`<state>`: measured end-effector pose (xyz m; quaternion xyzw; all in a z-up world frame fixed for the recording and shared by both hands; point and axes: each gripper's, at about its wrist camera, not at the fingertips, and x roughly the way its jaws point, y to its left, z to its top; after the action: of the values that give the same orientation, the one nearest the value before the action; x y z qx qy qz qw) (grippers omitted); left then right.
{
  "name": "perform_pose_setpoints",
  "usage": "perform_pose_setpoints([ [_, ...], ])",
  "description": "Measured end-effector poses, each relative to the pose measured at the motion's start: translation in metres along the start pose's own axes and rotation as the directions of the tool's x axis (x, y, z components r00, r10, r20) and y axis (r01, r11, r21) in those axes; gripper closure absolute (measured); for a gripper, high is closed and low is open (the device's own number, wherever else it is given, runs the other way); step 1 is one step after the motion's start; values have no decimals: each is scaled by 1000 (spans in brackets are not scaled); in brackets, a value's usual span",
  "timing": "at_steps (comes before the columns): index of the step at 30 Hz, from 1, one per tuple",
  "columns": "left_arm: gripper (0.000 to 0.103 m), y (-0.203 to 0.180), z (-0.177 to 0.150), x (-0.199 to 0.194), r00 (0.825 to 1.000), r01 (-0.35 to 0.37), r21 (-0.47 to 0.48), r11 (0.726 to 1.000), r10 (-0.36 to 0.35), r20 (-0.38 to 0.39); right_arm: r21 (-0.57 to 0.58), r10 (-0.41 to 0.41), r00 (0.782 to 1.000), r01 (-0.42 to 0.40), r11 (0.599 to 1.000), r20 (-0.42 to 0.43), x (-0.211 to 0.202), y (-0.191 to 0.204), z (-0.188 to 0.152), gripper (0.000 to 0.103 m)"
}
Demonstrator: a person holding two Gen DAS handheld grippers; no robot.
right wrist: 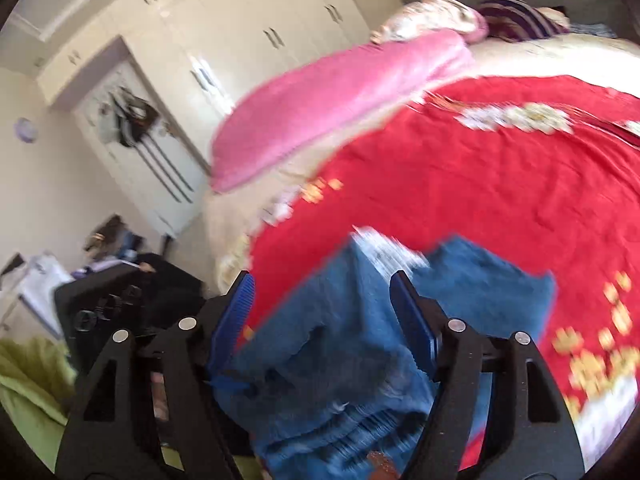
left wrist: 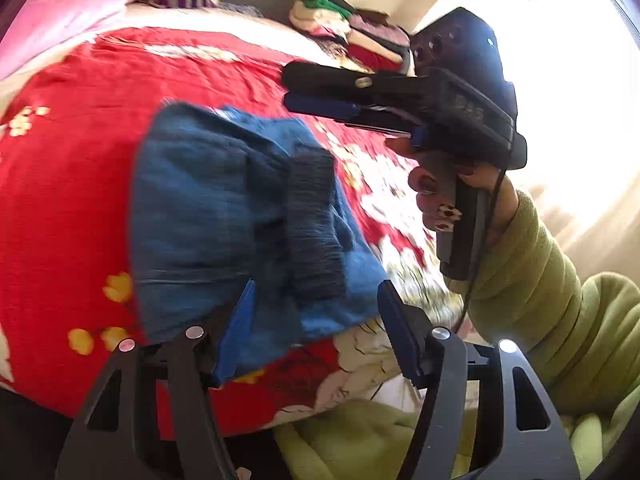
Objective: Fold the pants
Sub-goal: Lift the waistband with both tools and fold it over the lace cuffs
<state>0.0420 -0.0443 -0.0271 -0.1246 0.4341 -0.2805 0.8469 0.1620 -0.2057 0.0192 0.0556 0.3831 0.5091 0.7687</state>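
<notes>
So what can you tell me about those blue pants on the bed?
The blue pants look like soft, washed denim and lie folded into a compact bundle on the red flowered bedspread. A darker ribbed band, maybe the waistband, crosses the top layer. One corner sticks out past the bundle in the right wrist view. The left tool and right tool both hang open above them, and neither grips the cloth. The picture is blurry, so small details are lost.

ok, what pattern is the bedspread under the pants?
Red bedspread with yellow and white flowers, under the blue denim pants; clearest in the left wrist view.
</notes>
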Motion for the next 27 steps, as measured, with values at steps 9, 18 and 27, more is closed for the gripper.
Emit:
perform_pose_setpoints([
  [9, 38, -15, -9, -9, 999, -41, 61, 997, 41, 2, -62, -303, 939, 297, 953, -160, 24, -19, -39, 40],
  [18, 50, 2, 4, -26, 969, -242, 43, 969, 239, 69, -110, -241, 965, 230, 967, -101, 11, 1, -11, 39],
  [27, 64, 2, 2, -17, 966, -256, 69, 964, 254, 40, -193, -253, 937, 210, 959, -240, 67, -6, 10, 85],
])
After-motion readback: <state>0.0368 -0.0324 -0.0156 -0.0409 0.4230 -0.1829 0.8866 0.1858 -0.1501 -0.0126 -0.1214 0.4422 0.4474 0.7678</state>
